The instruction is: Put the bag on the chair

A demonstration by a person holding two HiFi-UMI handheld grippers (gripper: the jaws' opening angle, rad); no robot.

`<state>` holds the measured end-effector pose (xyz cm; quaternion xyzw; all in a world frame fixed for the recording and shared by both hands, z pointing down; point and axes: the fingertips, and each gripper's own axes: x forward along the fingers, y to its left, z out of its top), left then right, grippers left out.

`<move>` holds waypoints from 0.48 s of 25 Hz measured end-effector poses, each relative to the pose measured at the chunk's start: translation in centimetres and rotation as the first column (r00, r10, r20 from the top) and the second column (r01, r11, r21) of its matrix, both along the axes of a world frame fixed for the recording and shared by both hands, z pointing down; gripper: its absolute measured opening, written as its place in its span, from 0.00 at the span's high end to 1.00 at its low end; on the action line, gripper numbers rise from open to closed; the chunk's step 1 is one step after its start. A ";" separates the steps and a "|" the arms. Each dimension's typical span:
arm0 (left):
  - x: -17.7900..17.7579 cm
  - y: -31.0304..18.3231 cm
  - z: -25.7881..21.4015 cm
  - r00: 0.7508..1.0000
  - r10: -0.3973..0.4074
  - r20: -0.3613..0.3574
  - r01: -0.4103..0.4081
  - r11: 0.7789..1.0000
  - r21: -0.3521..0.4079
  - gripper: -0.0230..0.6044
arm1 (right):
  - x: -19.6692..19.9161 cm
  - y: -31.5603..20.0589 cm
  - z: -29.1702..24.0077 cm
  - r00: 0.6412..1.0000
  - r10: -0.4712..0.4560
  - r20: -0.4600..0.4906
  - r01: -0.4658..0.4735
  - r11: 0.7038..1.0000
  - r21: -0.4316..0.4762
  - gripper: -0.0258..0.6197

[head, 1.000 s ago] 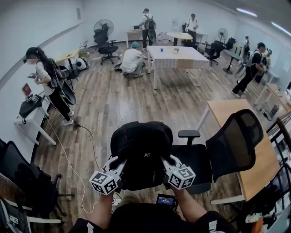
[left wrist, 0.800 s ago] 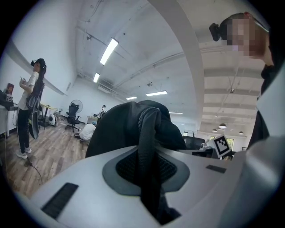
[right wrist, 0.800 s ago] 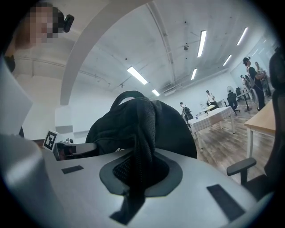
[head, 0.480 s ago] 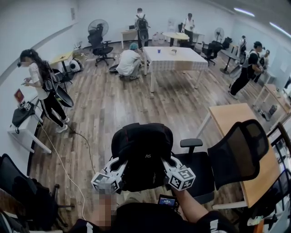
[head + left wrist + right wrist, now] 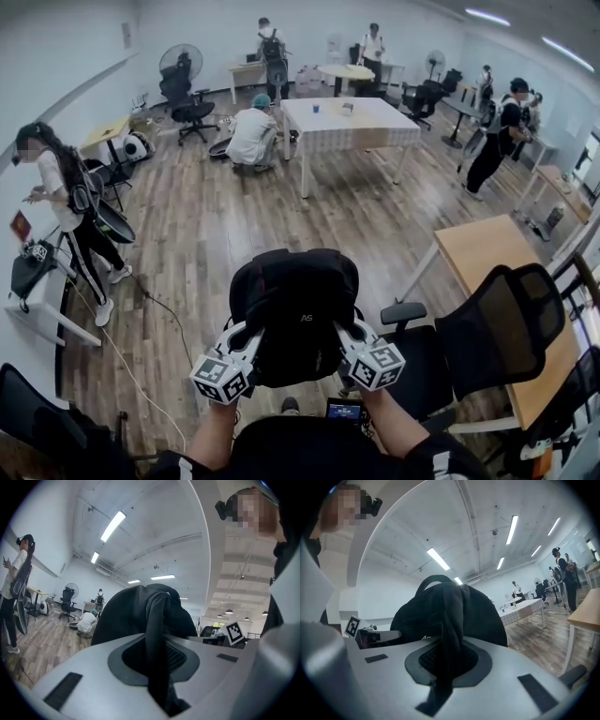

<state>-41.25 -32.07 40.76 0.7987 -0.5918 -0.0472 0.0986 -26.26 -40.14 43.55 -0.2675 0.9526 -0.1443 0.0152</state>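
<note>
Bag, straps clamped in left claw, right claw

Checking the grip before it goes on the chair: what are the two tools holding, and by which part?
The black backpack: the left tool is shut on a mesh strap at one side, the right tool on the strap at the other.

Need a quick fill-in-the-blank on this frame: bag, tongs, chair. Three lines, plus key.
1. The left tongs and the right tongs are each shut on a ____ of the black bag.
2. In the head view, the mesh-backed chair stands to the bag's ____.
3. The bag hangs between the tongs and is not yet on the chair's ____.

Missing words: strap; right; seat
</note>
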 end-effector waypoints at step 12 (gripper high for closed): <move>-4.9 -6.8 -1.1 0.999 0.044 0.023 -0.045 0.999 0.029 0.88 | -4.7 -6.4 -0.4 0.999 0.046 0.024 -0.045 0.999 -0.022 0.92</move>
